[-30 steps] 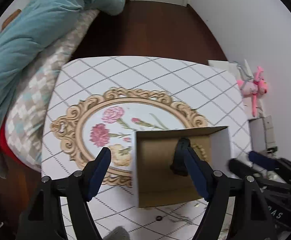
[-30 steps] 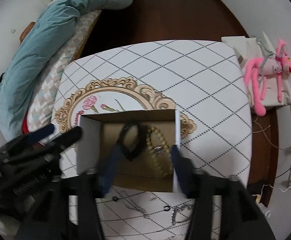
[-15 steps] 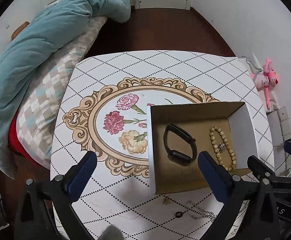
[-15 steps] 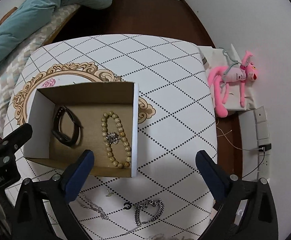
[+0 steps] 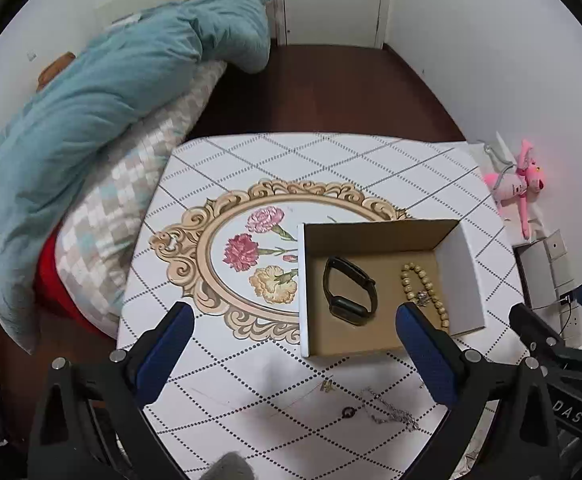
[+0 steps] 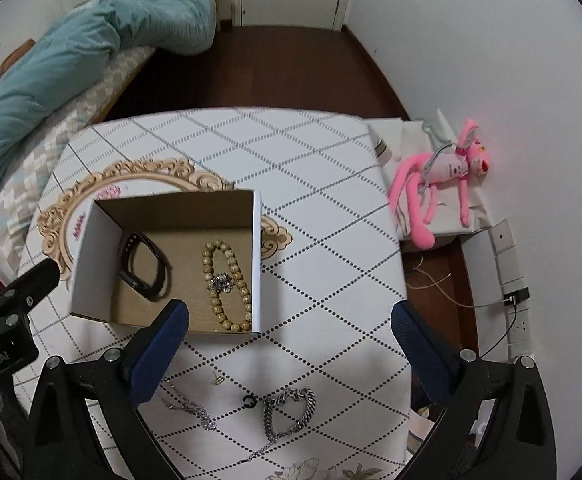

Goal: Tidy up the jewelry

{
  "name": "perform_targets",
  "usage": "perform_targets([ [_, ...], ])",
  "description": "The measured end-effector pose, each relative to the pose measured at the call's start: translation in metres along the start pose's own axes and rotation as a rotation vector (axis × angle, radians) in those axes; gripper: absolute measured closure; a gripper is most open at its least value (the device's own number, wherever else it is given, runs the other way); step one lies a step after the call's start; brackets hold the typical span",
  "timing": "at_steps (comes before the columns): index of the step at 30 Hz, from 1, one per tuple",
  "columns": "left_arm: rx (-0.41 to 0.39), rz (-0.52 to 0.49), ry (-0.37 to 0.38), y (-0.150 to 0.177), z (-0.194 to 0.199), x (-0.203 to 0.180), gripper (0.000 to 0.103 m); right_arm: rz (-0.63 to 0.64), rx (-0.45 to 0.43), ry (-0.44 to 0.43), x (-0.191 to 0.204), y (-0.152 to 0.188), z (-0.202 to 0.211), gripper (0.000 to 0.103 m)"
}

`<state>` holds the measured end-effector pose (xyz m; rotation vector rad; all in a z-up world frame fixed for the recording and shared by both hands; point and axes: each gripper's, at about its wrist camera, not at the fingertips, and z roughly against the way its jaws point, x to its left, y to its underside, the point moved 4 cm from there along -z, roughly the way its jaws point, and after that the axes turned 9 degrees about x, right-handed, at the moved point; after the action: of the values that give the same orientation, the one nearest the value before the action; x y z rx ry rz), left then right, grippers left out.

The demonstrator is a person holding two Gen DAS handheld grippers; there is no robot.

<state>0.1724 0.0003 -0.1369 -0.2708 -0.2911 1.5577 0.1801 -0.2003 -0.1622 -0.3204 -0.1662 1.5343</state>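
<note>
Both grippers just opened and pulled back, empty: left gripper (image 5: 291, 344), right gripper (image 6: 291, 340). Watch (image 5: 349, 290) and beads (image 6: 227, 284) lie released in box (image 6: 257, 256), mid-table. Chains (image 6: 289, 412) wait loose at near edge.

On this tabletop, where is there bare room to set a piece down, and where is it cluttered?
Bare: the table between the cardboard box and its right edge, plus the far strip beyond the box. Crowded: the near edge, where the chain bracelet, thin chain and small ring lie.

Watch (image 6: 143, 266) left of beads (image 6: 227, 284) in box (image 6: 256, 264) (chains (image 6: 287, 412) lie before it).
</note>
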Motion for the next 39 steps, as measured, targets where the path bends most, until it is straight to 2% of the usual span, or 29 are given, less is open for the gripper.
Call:
perform_targets([
  [7, -0.055, 0.005, 0.000, 0.010, 0.036, 0.005, 0.000, -0.013, -0.109, 0.005, -0.006, 0.010, 0.054, 0.001],
  [17, -0.117, 0.010, 0.032, 0.023, 0.081, 0.007, 0.000, -0.061, -0.189, -0.062, -0.014, 0.029, 0.107, 0.001],
  [20, -0.131, 0.010, 0.025, 0.028, 0.082, 0.007, 0.000, -0.082, -0.180, -0.088, -0.018, 0.038, 0.108, 0.001],
  [23, -0.110, 0.009, 0.005, 0.036, 0.068, 0.008, 0.000, -0.100, -0.138, -0.091, -0.021, 0.049, 0.094, 0.001],
  [27, -0.048, 0.015, -0.024, 0.052, 0.034, 0.013, 0.000, -0.125, -0.019, -0.089, -0.030, 0.070, 0.046, 0.001],
  [29, 0.011, 0.025, -0.039, 0.063, 0.009, 0.018, 0.000, -0.146, 0.048, -0.087, -0.037, 0.081, 0.015, 0.001],
  [34, 0.106, 0.044, -0.065, 0.093, -0.039, 0.033, 0.001, -0.205, 0.168, -0.095, -0.053, 0.108, -0.048, 0.019],
  [39, 0.167, 0.047, -0.056, 0.114, -0.067, 0.037, 0.001, -0.231, 0.233, -0.115, -0.058, 0.128, -0.089, 0.026],
])
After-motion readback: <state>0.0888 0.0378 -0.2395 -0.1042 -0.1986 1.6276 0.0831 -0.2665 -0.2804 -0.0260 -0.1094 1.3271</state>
